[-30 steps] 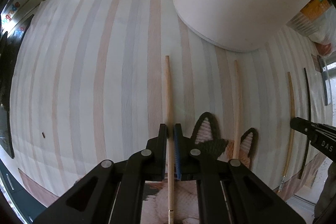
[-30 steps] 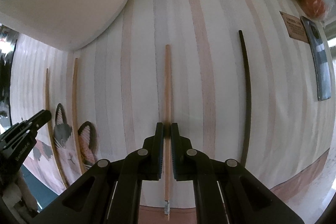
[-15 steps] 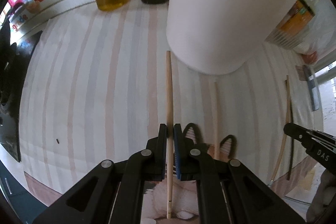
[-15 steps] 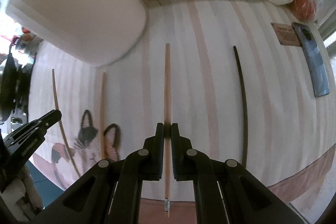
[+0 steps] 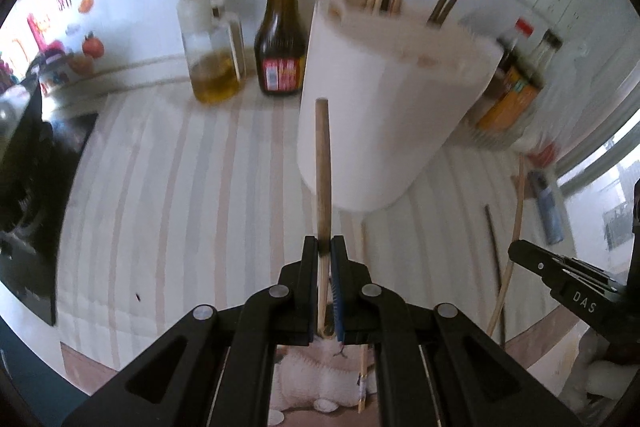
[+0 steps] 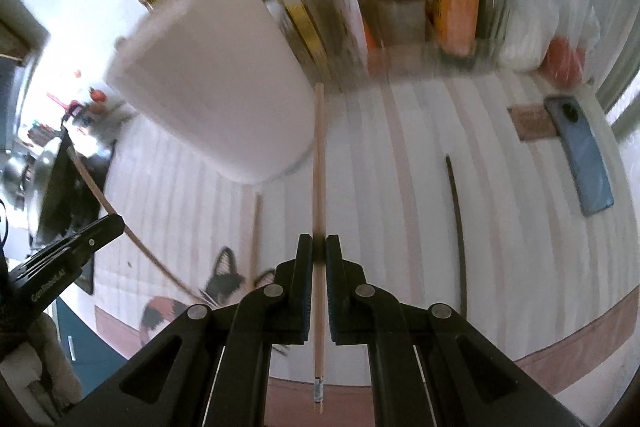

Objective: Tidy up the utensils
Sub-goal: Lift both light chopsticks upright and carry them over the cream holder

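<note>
Both tools are mid-carry: the left tool (image 5: 324, 247) is clamped on a wooden chopstick (image 5: 322, 163), the right tool (image 6: 319, 247) on a paler chopstick (image 6: 318, 163), each held in the air just before the white holder (image 5: 384, 107). Next, I judge, each smooth round stick must be lifted above the holder's rim and lowered in among the sticks standing there. Two more lie on the striped worktop (image 5: 180, 207) near the holder's base.

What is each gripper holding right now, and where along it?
Each holds one wooden chopstick. The left gripper clamps its chopstick low on the shaft; the right gripper clamps its chopstick below mid-length, the capped end hanging under the jaws.
</note>
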`<action>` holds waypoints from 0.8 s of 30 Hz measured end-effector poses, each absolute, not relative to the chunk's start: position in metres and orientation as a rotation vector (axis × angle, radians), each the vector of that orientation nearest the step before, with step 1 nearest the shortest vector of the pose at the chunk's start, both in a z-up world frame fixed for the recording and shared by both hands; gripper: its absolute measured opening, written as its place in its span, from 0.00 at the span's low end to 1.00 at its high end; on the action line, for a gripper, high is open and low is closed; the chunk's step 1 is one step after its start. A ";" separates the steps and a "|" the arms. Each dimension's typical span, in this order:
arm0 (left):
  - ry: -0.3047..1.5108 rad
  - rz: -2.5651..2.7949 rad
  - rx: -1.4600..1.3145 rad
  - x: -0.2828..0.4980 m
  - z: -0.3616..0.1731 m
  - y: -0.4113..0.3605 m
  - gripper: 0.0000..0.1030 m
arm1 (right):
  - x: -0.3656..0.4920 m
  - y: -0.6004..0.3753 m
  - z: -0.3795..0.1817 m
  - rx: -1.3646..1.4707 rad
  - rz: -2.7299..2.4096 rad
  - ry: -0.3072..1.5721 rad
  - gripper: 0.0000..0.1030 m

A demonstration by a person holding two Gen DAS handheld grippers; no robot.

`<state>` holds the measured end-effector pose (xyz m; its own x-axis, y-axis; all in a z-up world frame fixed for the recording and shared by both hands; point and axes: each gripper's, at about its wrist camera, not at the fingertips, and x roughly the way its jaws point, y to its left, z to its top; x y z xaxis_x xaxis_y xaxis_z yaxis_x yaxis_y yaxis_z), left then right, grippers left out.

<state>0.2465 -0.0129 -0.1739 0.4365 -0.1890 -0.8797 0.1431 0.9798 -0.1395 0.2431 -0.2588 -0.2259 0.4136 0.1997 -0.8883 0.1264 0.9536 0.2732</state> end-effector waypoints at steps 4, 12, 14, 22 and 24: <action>1.022 -0.207 -0.069 0.253 -0.146 -0.011 0.04 | 0.247 -0.257 -0.199 0.321 0.062 1.072 0.06; 0.883 -0.207 -0.090 0.264 -0.086 -0.004 0.04 | 0.275 -0.247 -0.142 0.303 0.090 0.922 0.06; 0.852 -0.209 -0.098 0.265 -0.069 0.000 0.04 | 0.280 -0.245 -0.126 0.303 0.101 0.884 0.06; 0.757 -0.203 -0.105 0.282 -0.012 0.000 0.04 | 0.309 -0.231 -0.063 0.278 0.138 0.727 0.06; 0.735 -0.209 -0.105 0.288 0.000 -0.004 0.04 | 0.320 -0.229 -0.049 0.275 0.138 0.687 0.06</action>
